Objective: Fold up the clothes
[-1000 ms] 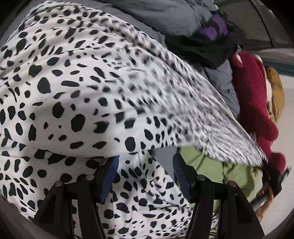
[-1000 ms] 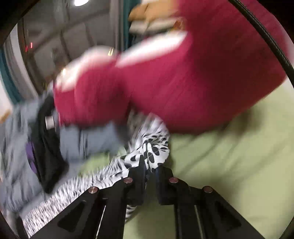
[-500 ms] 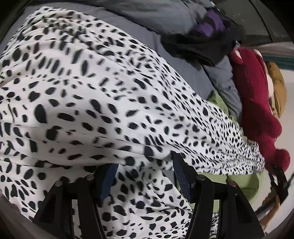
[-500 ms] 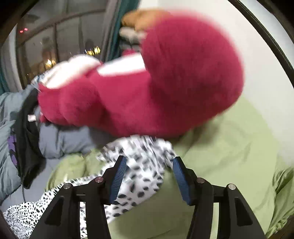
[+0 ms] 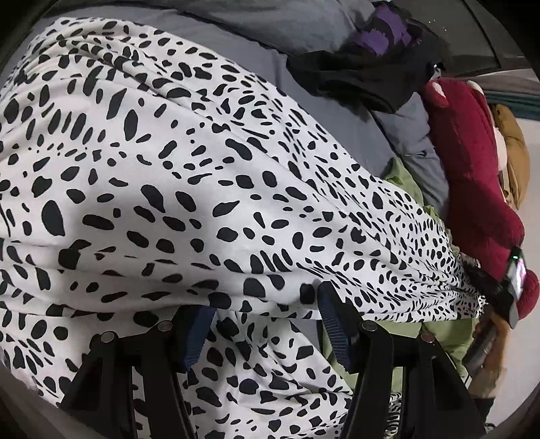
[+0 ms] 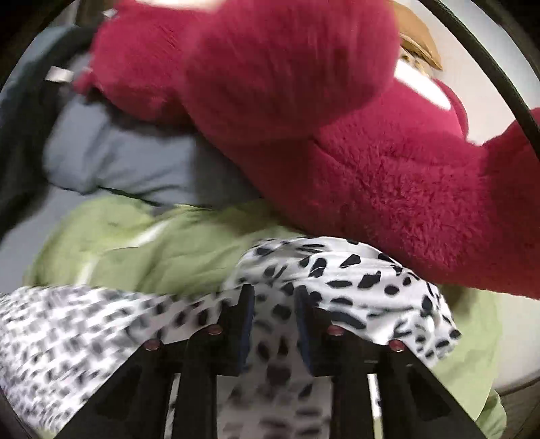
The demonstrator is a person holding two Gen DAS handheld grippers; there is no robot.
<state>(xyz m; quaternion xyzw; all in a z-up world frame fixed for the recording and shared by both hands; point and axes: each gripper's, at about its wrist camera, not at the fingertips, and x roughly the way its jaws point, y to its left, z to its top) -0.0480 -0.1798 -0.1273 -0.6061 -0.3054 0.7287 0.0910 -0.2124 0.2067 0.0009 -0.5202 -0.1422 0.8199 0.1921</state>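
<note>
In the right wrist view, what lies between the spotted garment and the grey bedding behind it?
A band of green sheet separates the spotted garment from the grey bedding. The right wrist view shows it; a red plush toy overhangs the garment's right side.

There is one white cloth with black spots (image 5: pixel 209 189), one big red fluffy toy (image 6: pixel 337 118), one green sheet (image 6: pixel 141 250), one grey blanket (image 5: pixel 256 30), one black and purple cloth (image 5: pixel 374 64) and two grippers (image 5: pixel 266 324) (image 6: pixel 274 319).
</note>
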